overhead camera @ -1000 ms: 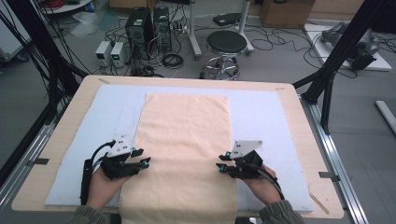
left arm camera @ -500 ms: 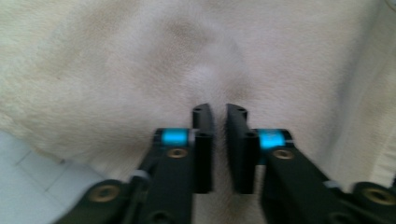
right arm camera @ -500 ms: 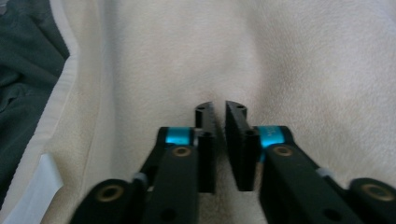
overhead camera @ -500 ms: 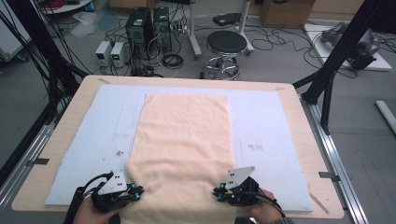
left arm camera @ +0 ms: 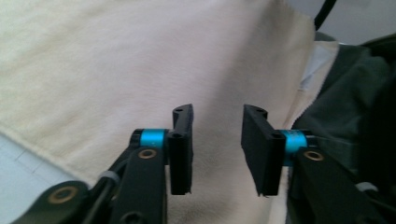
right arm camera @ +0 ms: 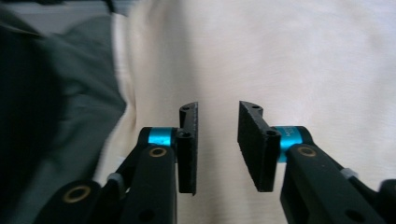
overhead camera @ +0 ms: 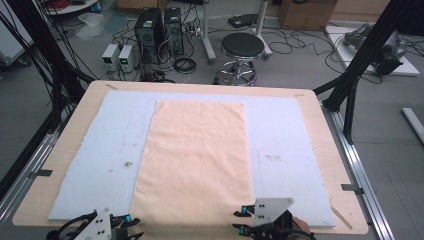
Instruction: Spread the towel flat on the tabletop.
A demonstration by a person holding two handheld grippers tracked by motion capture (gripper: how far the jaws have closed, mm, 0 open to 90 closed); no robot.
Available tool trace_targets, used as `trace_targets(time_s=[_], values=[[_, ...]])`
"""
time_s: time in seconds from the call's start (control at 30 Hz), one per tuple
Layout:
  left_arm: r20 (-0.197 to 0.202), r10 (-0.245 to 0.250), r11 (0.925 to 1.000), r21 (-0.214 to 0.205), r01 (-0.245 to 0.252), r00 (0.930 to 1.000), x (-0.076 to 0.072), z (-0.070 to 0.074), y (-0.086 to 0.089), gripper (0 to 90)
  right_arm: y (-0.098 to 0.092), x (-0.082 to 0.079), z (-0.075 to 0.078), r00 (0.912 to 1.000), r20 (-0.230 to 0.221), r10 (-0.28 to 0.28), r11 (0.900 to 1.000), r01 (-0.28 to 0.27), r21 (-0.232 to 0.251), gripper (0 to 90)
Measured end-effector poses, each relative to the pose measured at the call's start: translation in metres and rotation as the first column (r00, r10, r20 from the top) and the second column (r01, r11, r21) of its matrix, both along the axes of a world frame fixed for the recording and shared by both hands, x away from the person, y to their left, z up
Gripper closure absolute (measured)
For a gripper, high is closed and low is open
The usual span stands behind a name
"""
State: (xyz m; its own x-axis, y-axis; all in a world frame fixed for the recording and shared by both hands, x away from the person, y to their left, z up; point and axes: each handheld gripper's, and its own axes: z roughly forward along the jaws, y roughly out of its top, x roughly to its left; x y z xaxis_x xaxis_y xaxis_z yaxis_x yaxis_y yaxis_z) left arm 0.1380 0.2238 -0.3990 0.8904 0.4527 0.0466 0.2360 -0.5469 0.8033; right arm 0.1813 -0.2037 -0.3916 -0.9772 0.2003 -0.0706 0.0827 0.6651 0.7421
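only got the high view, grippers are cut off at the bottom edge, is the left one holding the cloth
observer: No. The left gripper has just been opening; its jaws stand apart over the peach cloth, with nothing pinched between them.
operator: and the right one
observer: The right gripper has also just been opening, jaws apart above the cloth, nothing between them.
operator: whats beside the cloth down there
observer: The person's dark green clothing, right next to the cloth's edge.
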Motion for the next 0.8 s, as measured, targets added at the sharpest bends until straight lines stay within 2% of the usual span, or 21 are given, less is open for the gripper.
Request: trace_targets(time_s=[0.1, 0.23, 0.33, 0.4, 0.43, 0.5, 0.57, 0.7, 0.8], values=[[-0.038, 0.022, 0.9987, 0.047, -0.020, 0.9990, 0.021, -0.018, -0.002, 59.2, 0.007, 0.020, -0.013, 0.9996, -0.023, -0.014, 0.9992, 0.013, -0.038, 64.9], [-0.074, 0.052, 0.9963, 0.072, -0.047, 0.9959, 0.041, -0.033, -0.003, 56.2, 0.015, 0.038, -0.031, 0.9986, -0.051, -0.016, 0.9983, 0.013, -0.057, 62.7], [-0.098, 0.056, 0.9964, 0.069, -0.050, 0.9936, 0.050, -0.039, -0.002, 57.3, 0.015, 0.046, -0.037, 0.9976, -0.066, -0.023, 0.9975, 0.019, -0.068, 62.8], [-0.103, 0.050, 0.9971, 0.063, -0.044, 0.9934, 0.051, -0.039, -0.001, 59.4, 0.013, 0.047, -0.039, 0.9972, -0.071, -0.020, 0.9955, 0.013, -0.094, 65.0], [-0.106, 0.045, 0.9973, 0.063, -0.038, 0.9933, 0.051, -0.039, 0.000, 59.6, 0.012, 0.046, -0.041, 0.9956, -0.093, -0.011, 0.9951, 0.002, -0.099, 65.1], [-0.111, 0.035, 0.9976, 0.063, -0.028, 0.9932, 0.054, -0.037, 0.000, 60.4, 0.008, 0.044, -0.041, 0.9946, -0.104, -0.005, 0.9966, -0.003, -0.083, 64.8], [-0.093, 0.046, 0.9981, 0.045, -0.042, 0.9946, 0.058, -0.033, 0.002, 59.0, 0.005, 0.044, -0.037, 0.9955, -0.093, -0.014, 0.9983, 0.009, -0.057, 64.1], [-0.058, 0.086, 0.9963, 0.005, -0.086, 0.9946, 0.074, -0.022, 0.005, 52.8, 0.000, 0.054, -0.027, 0.9938, -0.084, -0.072, 0.9974, 0.071, -0.012, 58.2], [-0.030, 0.130, 0.9911, -0.026, -0.130, 0.9911, 0.088, -0.013, 0.008, 48.1, -0.003, 0.065, -0.021, 0.9898, -0.075, -0.121, 0.9925, 0.122, 0.005, 53.5]])
